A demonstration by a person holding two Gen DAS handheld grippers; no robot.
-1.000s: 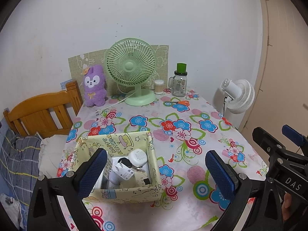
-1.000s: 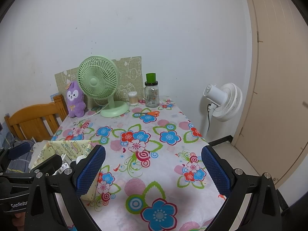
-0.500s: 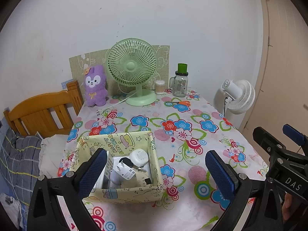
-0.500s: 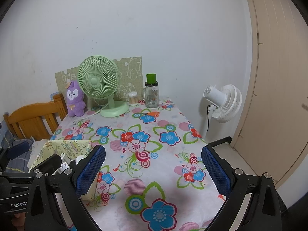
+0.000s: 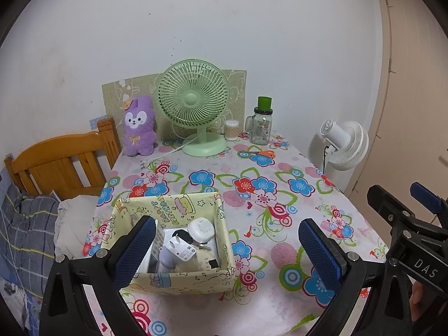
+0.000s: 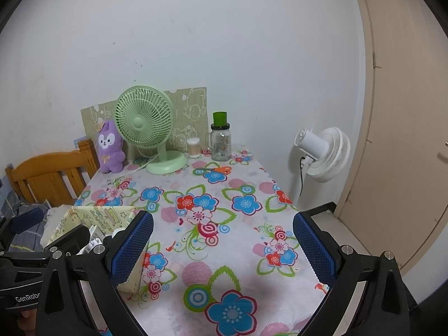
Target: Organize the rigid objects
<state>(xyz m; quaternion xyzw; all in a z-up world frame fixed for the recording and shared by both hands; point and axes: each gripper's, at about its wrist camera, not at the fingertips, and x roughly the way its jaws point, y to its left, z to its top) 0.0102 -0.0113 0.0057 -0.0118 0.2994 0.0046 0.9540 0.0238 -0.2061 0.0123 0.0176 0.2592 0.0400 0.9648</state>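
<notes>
Both grippers, left gripper and right gripper, gape wide, holding nothing; yellow box lower left holds what look like chargers, green fan behind.

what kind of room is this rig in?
Most likely a bedroom or small living space in a home. A table with a floral cloth stands against a white wall beside a wooden bed headboard with bedding, and a purple plush toy sits next to a green desk fan.
</notes>
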